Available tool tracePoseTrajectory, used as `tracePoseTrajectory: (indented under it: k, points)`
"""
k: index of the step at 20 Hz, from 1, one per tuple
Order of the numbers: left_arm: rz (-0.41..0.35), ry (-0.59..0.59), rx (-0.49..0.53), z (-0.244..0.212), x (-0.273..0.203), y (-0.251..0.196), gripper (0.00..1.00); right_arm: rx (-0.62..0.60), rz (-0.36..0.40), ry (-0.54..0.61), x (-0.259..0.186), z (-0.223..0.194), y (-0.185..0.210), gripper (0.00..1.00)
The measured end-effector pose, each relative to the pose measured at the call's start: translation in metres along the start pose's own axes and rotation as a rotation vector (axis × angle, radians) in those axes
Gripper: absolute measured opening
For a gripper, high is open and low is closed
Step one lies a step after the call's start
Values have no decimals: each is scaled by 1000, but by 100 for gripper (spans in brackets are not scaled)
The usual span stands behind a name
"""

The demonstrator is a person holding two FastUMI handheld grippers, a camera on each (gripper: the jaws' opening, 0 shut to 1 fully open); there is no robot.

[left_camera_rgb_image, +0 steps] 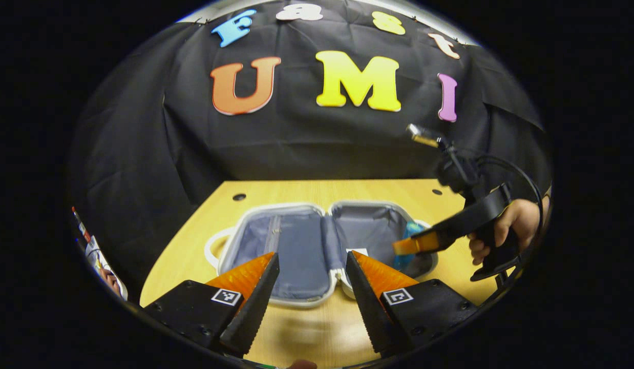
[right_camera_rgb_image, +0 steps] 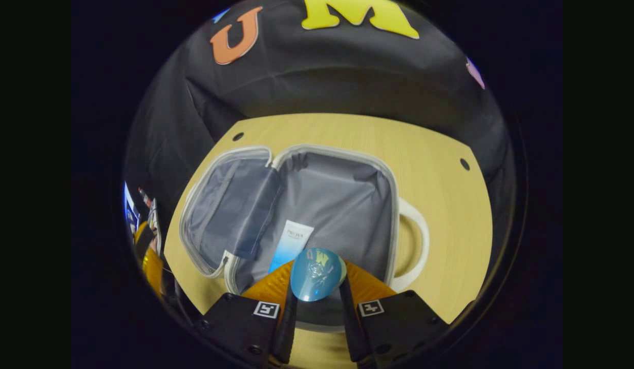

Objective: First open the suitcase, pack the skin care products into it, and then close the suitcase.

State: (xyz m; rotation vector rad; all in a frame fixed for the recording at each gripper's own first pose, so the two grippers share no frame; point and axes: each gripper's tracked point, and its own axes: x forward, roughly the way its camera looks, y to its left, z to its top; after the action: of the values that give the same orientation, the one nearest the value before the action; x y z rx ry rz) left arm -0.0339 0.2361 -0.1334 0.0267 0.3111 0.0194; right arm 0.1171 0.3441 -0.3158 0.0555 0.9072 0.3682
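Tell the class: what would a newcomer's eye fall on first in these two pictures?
First, the open suitcase lying flat on the wooden table, its grey lining showing. Next, the round blue bottle clamped in the right gripper over the case's near edge, beside a white-and-blue tube already inside. The left gripper hangs open nearby.

Each black gripper body carries small square black-and-white markers, visible screws; the right gripper trails a black cable.
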Motion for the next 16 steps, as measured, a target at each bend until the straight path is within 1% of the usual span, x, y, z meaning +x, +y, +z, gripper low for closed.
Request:
tracePoseTrajectory:
  k: [1,3,5,6,7,8,9,10,11,12,16]
  points:
    - [2,-25,2,11,0,5,87,28,-3,21,1,0,0,40]
    - [45,-54,-3,22,-1,20,90,87,-15,22,12,10,-3,39]
    - [75,-72,-26,33,-3,35,90,134,-24,31,26,21,-5,39]
    - [91,-82,-33,37,-4,43,90,155,-31,41,35,23,-8,36]
    - [103,-87,-37,41,-7,49,90,172,-42,52,41,24,-11,39]
    - [111,-96,-40,45,-9,54,90,185,-51,50,48,26,-13,39]
    - [120,-103,-44,47,-10,60,90,196,-65,53,52,27,-14,36]
    - [123,-112,-49,49,-12,64,90,197,-76,53,58,27,-15,39]
    - [122,-116,-54,51,-13,66,90,196,-84,52,63,28,-16,36]
    - [126,-118,-53,52,-15,68,90,202,-94,53,67,28,-16,39]
    - [123,-124,-54,55,-15,72,91,239,-122,83,86,27,-20,39]
